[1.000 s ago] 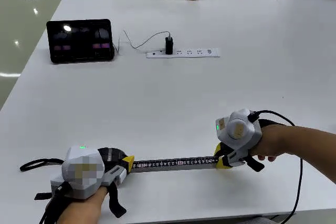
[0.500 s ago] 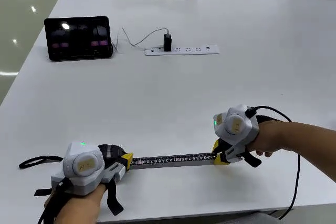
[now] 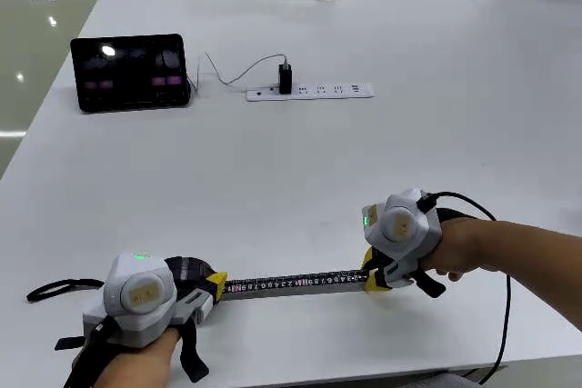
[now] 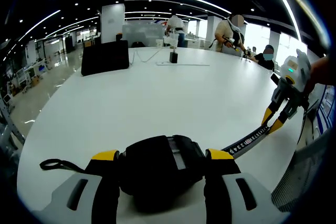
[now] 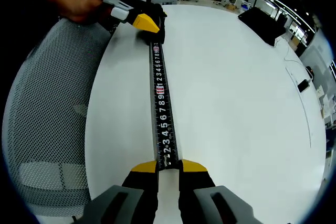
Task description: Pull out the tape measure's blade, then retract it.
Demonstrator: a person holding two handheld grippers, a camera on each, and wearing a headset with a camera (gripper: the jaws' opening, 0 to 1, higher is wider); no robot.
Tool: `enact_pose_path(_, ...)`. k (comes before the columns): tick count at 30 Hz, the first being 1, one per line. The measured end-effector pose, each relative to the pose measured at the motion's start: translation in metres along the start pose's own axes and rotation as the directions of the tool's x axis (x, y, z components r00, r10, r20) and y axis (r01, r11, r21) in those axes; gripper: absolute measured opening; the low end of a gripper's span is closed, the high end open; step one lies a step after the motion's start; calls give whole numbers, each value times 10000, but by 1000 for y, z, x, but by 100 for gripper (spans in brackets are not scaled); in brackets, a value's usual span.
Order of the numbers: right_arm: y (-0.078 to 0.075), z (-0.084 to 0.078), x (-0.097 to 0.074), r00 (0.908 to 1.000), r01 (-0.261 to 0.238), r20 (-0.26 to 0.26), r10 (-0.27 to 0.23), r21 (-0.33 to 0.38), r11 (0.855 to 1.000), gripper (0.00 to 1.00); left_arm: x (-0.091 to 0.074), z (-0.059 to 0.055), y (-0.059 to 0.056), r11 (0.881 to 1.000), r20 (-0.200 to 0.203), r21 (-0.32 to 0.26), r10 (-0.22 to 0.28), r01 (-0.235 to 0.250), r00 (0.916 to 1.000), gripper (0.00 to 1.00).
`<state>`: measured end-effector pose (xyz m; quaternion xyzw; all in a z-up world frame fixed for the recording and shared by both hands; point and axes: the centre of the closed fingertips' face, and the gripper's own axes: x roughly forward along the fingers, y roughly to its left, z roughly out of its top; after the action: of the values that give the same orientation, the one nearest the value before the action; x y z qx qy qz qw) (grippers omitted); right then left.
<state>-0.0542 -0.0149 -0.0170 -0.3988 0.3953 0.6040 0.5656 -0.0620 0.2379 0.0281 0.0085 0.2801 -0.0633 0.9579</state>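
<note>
White surface [image 3: 300,161] bears the case [image 4: 157,174], clamped between the left gripper's [image 4: 161,156] fingers [image 4: 105,156], its blade [image 5: 160,103] drawn flat to the right gripper [image 5: 168,167], whose fingers [image 5: 194,166], closed tight, pinch the tip; a slipped tip would likely let the blade whip back uncontrolled.

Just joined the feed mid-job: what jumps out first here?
The tape measure's blade lies stretched along the near edge of the white table, between the grippers. The left gripper clamps the black case at near left; the right gripper pinches the blade's tip. Farther back sit a dark tablet and a power strip.
</note>
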Motion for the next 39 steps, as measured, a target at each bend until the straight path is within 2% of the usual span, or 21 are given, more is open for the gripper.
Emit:
enact_pose_path(11,0,3,1,9999,-38,94,37,57,10000,11,3,-5,1,9998,-351,-155,-112,106,9993,60)
enact_pose_path(32,2,10,5,9999,-37,-106,37,51,10000,11,5,-6,2,9999,-380,-43,-110,109,9992,60)
enact_pose_path(39,1,13,7,10000,-38,-1,38,270,9996,11,5,-6,2,9999,-380,-47,-104,102,9992,60)
